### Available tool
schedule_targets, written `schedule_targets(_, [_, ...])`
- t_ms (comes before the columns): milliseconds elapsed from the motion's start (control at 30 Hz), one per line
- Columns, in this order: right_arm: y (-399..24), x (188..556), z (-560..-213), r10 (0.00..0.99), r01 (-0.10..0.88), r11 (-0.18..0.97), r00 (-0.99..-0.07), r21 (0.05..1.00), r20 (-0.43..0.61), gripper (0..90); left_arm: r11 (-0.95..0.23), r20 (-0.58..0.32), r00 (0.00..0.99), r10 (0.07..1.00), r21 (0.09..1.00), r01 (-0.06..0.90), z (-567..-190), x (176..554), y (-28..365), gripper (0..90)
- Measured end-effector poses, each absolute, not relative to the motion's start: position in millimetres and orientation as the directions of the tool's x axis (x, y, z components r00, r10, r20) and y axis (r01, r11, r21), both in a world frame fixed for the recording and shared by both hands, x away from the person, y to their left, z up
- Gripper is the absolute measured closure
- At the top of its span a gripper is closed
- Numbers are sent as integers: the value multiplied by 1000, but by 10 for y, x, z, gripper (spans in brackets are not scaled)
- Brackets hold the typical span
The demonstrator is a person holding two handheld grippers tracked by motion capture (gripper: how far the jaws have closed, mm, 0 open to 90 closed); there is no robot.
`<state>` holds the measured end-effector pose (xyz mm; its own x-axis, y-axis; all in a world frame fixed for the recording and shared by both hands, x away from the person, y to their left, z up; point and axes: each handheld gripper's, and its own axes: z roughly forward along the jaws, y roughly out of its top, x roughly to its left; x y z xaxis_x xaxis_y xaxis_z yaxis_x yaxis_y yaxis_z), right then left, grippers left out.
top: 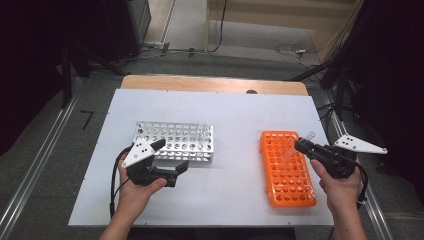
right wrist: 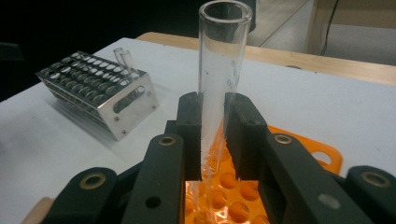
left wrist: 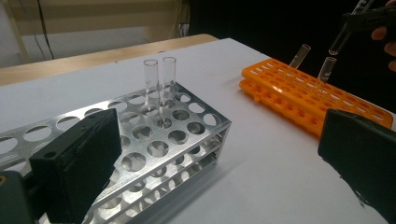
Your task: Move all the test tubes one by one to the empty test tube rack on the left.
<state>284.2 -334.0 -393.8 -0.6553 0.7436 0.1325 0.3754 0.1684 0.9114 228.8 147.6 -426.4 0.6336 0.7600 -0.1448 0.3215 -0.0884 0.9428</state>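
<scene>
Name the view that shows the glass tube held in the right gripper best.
The right gripper view: the glass tube stands close up between the right gripper fingers, open rim on top, above the orange rack. The high view shows it small and faint. The left gripper view shows its rounded bottom end far off.

A white sheet [top: 225,200] covers the table, leaving a bare wooden strip [top: 210,83] along the far edge; a grey cable [top: 290,49] lies looped on the floor beyond the far right corner; a metal rail [top: 35,165] runs beside the left edge; black tape marks [top: 87,119] sit near it.
</scene>
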Motion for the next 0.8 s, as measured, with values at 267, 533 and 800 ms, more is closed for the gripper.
schedule_targets(267, [-3083,2787,-3902,710,356,186,-693,916,125,736,-95,-146,655,741,943,318,-4248,2275,1424,0])
schedule_targets(533, [-2843,2750,-3937,660,347,210,-740,914,129,736,-106,-146,678,721,943,316,-4229,2254,1358,0])
schedule_targets(800, [-2579,2719,-4025,622,350,255,-773,901,124,736,-110,-148,704,695,945,308,-4208,2224,1265,8])
